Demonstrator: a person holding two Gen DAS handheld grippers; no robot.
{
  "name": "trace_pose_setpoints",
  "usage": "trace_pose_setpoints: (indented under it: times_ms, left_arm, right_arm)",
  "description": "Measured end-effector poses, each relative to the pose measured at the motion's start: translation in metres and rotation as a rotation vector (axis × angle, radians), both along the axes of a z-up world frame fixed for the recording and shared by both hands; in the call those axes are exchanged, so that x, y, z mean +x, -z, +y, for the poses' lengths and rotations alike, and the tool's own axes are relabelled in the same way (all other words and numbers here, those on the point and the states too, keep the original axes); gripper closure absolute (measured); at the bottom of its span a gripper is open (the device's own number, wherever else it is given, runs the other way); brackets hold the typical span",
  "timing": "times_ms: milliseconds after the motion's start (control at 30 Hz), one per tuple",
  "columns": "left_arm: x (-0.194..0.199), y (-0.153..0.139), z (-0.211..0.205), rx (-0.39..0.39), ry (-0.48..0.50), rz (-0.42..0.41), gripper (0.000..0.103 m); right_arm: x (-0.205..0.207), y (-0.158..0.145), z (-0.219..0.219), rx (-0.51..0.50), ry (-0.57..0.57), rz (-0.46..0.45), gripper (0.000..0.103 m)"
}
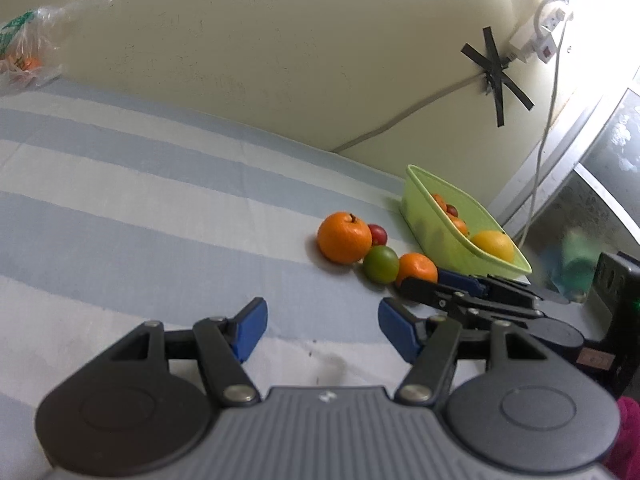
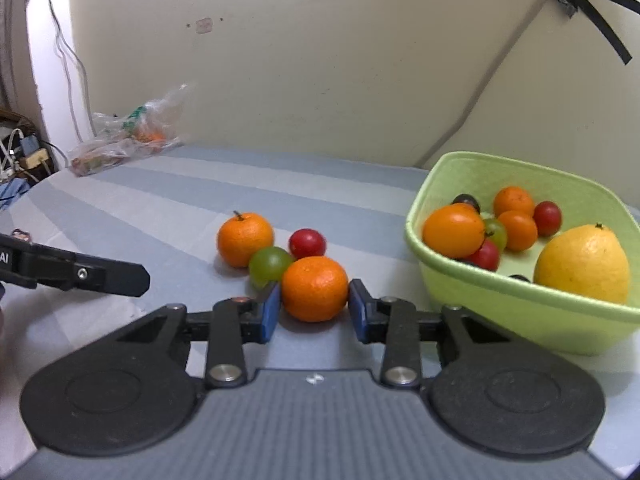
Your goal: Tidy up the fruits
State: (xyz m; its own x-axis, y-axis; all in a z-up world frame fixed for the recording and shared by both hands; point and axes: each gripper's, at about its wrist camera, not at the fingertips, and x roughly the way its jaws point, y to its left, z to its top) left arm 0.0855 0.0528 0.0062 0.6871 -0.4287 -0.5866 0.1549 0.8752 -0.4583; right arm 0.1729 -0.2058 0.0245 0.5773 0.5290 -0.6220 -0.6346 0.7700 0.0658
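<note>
A small orange (image 2: 314,288) lies on the striped cloth, and my right gripper (image 2: 314,300) is shut on it, one blue pad against each side. Touching it behind are a green fruit (image 2: 270,264), a red fruit (image 2: 307,243) and a larger orange (image 2: 245,239). To the right stands a light green basin (image 2: 520,160) holding a yellow citrus (image 2: 584,264) and several small fruits. In the left wrist view my left gripper (image 1: 322,320) hangs open over bare cloth with nothing between its fingers. The fruit cluster (image 1: 344,242) and the right gripper (image 1: 432,280) are ahead to its right.
A clear plastic bag (image 2: 124,140) with fruit lies at the far left against the wall. A power strip (image 1: 536,32) and taped cable (image 1: 496,72) hang on the wall above the basin (image 1: 440,184). The cloth's right edge drops off just past the basin.
</note>
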Motion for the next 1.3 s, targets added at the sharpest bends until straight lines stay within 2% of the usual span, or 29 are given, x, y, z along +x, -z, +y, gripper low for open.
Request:
trace_pose_setpoints:
  times_ms: [67, 200, 267, 300, 333, 400, 500, 567, 633, 700, 733, 767, 900, 967, 1033, 1067, 1133, 1300]
  left_arm:
    - [-0.003, 0.0, 0.0, -0.001, 0.008, 0.0, 0.04]
    - [-0.008, 0.0, -0.003, -0.003, 0.048, -0.009, 0.034]
    - [-0.01, 0.0, -0.008, 0.011, 0.069, -0.019, 0.032]
    - [-0.011, 0.0, -0.01, 0.024, 0.075, -0.023, 0.032]
    - [-0.012, -0.001, -0.012, 0.039, 0.078, -0.028, 0.032]
    - [-0.014, -0.002, -0.014, 0.051, 0.085, -0.039, 0.032]
    - [-0.02, -0.012, -0.007, 0.009, 0.062, -0.101, 0.03]
    - [-0.019, -0.018, -0.004, 0.016, 0.062, -0.114, 0.03]
    - [-0.019, -0.019, -0.005, 0.023, 0.057, -0.117, 0.03]
    - [-0.019, -0.018, -0.013, 0.055, 0.07, -0.123, 0.03]
    - [-0.02, -0.017, -0.021, 0.081, 0.086, -0.126, 0.03]
    - [-0.02, -0.016, -0.029, 0.107, 0.106, -0.129, 0.03]
    - [-0.023, -0.01, -0.063, 0.229, 0.17, -0.147, 0.03]
    - [-0.019, -0.006, -0.072, 0.26, 0.176, -0.138, 0.031]
    - [-0.015, -0.001, -0.078, 0.276, 0.175, -0.12, 0.04]
    - [-0.015, 0.001, -0.079, 0.291, 0.169, -0.125, 0.05]
    - [-0.018, 0.002, -0.081, 0.303, 0.187, -0.144, 0.063]
    - [-0.026, 0.001, -0.081, 0.305, 0.19, -0.153, 0.064]
  right_arm:
    - [-0.01, -0.002, -0.001, -0.003, -0.013, -0.003, 0.064]
    - [-0.03, -0.003, 0.003, 0.063, -0.08, 0.076, 0.064]
    - [-0.044, -0.001, 0.013, 0.052, -0.12, 0.059, 0.061]
    - [-0.05, -0.001, 0.018, 0.032, -0.141, 0.036, 0.057]
    - [-0.054, -0.001, 0.022, 0.02, -0.17, 0.021, 0.044]
    - [-0.051, -0.006, 0.018, 0.05, -0.214, 0.043, 0.039]
    - [-0.031, -0.018, -0.005, 0.158, -0.19, 0.113, 0.04]
    - [-0.023, -0.023, -0.018, 0.201, -0.123, 0.096, 0.041]
    - [-0.016, -0.027, -0.024, 0.21, -0.091, 0.085, 0.05]
    - [-0.008, -0.029, -0.022, 0.185, -0.036, 0.072, 0.054]
    - [-0.003, -0.027, -0.018, 0.164, -0.017, 0.07, 0.062]
    - [0.002, -0.024, -0.012, 0.141, -0.007, 0.074, 0.065]
    - [0.009, -0.011, 0.014, 0.063, -0.02, 0.059, 0.065]
    - [0.011, -0.004, 0.023, 0.032, -0.008, 0.05, 0.064]
    - [0.014, 0.001, 0.026, 0.021, -0.003, 0.057, 0.065]
    - [0.015, 0.004, 0.025, 0.014, -0.001, 0.064, 0.066]
    - [0.013, 0.001, 0.023, 0.025, -0.008, 0.06, 0.073]
    - [-0.002, -0.002, 0.003, 0.033, 0.003, 0.058, 0.073]
